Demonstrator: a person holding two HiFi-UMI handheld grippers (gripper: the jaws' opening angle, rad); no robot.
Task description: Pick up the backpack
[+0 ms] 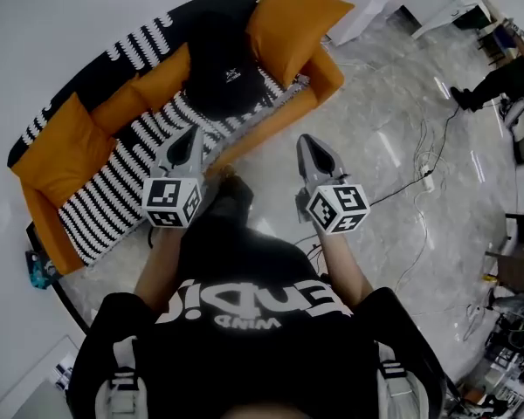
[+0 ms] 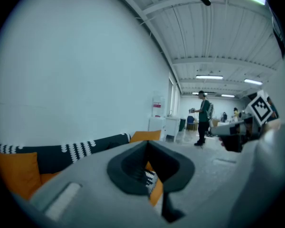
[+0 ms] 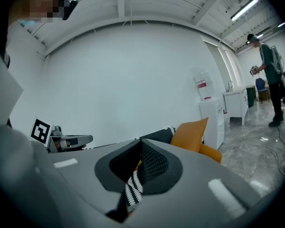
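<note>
One backpack (image 1: 217, 64) lay on one sofa (image 1: 271, 122), so black that its straps could not be made out. Two grippers were held out toward it, the hands hidden behind the marker cubes. The left gripper (image 1: 190, 134) and right gripper (image 1: 307, 140) both had jaws closed on nothing. The backpack sat ahead of the tips, apart from both, nearer the left.

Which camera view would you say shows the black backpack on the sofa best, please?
The head view: the backpack lies in full sight on the sofa, beside an orange cushion. Both gripper views look low across the sofa, showing only cushions and striped cover; the backpack cannot be made out there.
</note>
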